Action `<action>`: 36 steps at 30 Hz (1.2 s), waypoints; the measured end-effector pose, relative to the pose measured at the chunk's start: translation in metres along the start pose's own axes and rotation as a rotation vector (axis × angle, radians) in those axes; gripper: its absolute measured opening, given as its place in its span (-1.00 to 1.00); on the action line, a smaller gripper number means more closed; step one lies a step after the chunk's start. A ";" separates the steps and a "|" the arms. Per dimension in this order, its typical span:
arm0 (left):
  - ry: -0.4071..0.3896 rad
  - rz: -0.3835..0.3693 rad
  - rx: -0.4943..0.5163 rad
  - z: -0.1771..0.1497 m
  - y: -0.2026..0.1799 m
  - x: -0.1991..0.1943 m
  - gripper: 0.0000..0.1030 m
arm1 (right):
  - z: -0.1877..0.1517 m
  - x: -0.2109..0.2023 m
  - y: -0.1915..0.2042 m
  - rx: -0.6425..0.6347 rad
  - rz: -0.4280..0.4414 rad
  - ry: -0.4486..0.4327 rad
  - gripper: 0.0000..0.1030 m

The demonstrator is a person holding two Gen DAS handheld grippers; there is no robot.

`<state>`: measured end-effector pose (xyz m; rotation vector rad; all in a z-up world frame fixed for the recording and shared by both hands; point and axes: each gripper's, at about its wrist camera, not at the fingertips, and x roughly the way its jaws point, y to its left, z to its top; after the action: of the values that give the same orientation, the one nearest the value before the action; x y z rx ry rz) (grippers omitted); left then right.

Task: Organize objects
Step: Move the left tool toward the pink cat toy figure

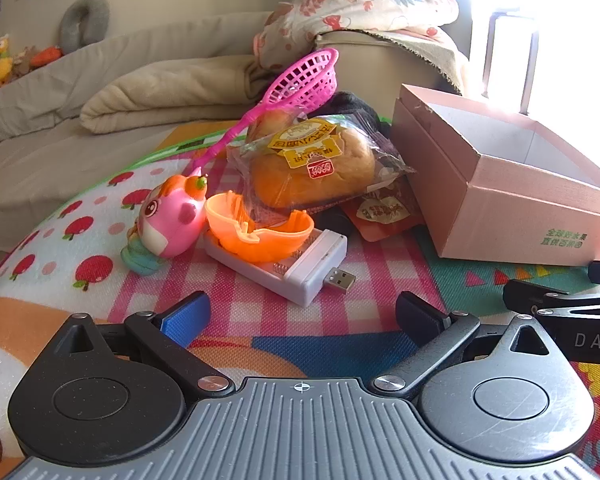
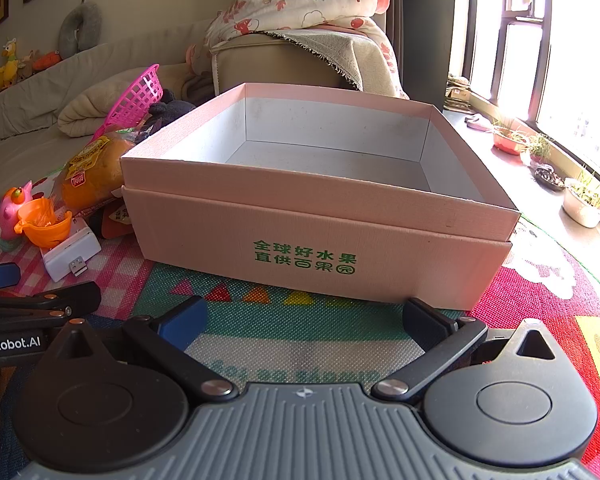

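Toy pile (image 1: 172,220), wrapped bread (image 1: 312,168), pink box (image 1: 500,184)

A: Hidden under the wrapped bun (image 1: 312,168)?
B: Mostly a red snack packet (image 1: 384,216) and something dark behind, too covered to name.
A: Pink box (image 1: 512,200) whole?
B: Cut off at the right edge in the left wrist view; floor inside partly blocked by its near wall.
A: Window side?
B: Washed out by glare. Small pots (image 2: 584,200) on the sill too tiny to identify.
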<state>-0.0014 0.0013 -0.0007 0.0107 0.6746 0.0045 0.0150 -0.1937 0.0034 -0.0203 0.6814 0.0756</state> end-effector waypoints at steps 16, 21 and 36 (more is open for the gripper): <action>0.000 -0.004 -0.005 -0.001 0.004 0.002 0.99 | -0.001 0.002 0.000 0.001 0.001 0.001 1.00; 0.000 -0.003 -0.004 -0.001 0.004 0.002 0.99 | -0.001 0.003 -0.001 0.001 0.001 0.003 1.00; 0.007 -0.012 0.006 -0.003 0.002 -0.004 0.97 | 0.004 0.001 -0.007 0.013 0.039 0.061 1.00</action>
<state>-0.0059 0.0032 -0.0006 0.0125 0.6813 -0.0089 0.0192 -0.2000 0.0059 0.0029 0.7432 0.1081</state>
